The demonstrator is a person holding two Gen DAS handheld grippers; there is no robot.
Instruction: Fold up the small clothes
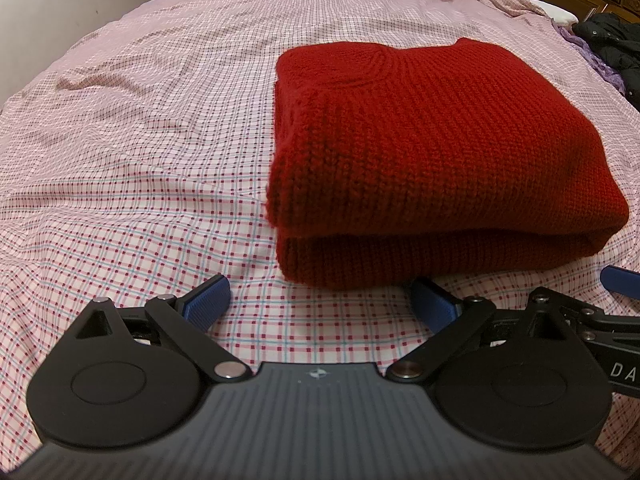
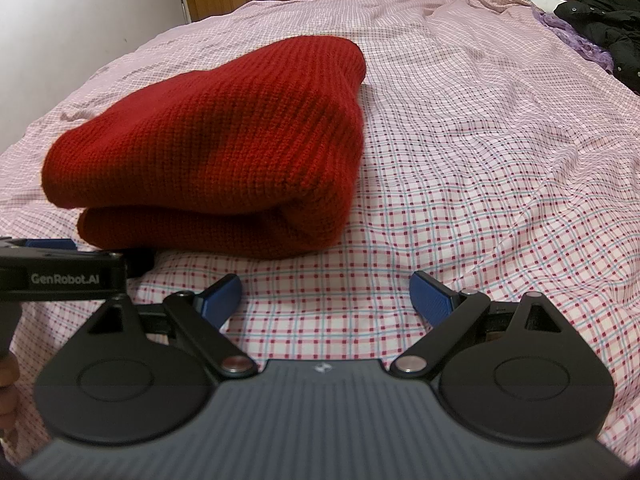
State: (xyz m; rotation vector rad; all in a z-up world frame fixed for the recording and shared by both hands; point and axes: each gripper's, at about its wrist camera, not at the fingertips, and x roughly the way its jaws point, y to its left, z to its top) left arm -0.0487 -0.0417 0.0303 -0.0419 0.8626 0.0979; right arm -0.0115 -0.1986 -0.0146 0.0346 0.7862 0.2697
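The left gripper (image 1: 322,300) is sitting spread wide at the bottom of its frame, grasping nothing, its blue pads (image 1: 208,300) hovering over the checked bedsheet (image 1: 140,160); the right gripper (image 2: 326,298) is likewise gaping and empty. Just beyond both, the red knit sweater (image 1: 432,152) is lying folded in a thick stack, centre right in the left view and upper left in the right view (image 2: 216,152). It is looking soft, bulky, fairly light and grippy. The layered near edge probably offers the best hold, pinching all layers together so they are not sliding apart.

Red knit sweater (image 1: 432,152), pink checked bedsheet (image 1: 160,160), black jacket (image 1: 616,44)
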